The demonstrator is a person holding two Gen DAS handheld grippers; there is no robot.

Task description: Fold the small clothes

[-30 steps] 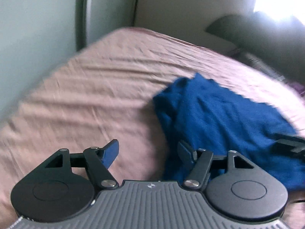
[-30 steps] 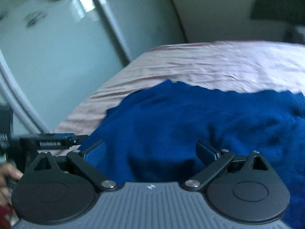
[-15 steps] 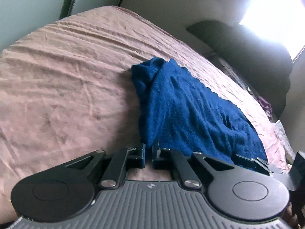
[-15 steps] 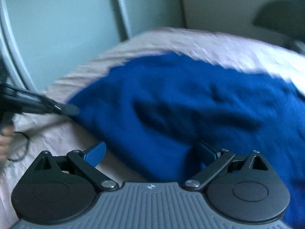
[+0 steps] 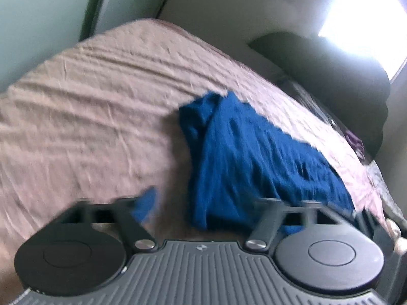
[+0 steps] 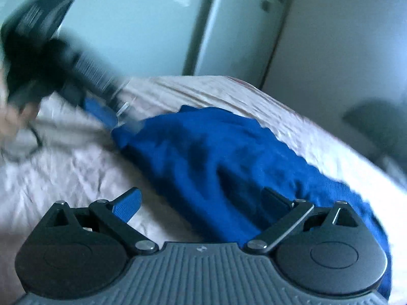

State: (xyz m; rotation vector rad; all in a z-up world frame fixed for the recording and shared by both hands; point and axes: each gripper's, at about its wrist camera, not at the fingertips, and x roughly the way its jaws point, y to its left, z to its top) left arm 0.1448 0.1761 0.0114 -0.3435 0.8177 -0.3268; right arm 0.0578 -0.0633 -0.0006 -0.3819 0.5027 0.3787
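Observation:
A dark blue knitted garment lies bunched on the pink bed sheet. My left gripper is open and empty, just above the garment's near corner. In the right wrist view the same garment spreads across the sheet. My right gripper is open and empty over the garment's near edge. The left gripper shows blurred at the upper left of that view, at the garment's far corner.
A pale green wardrobe stands beyond the bed. A dark cushion lies at the bed's far right under a bright window. A black cable lies on the sheet at the left.
My left gripper was shut half a second ago and has opened. The right gripper stayed open and swung towards the garment's near edge. Both views are motion-blurred.

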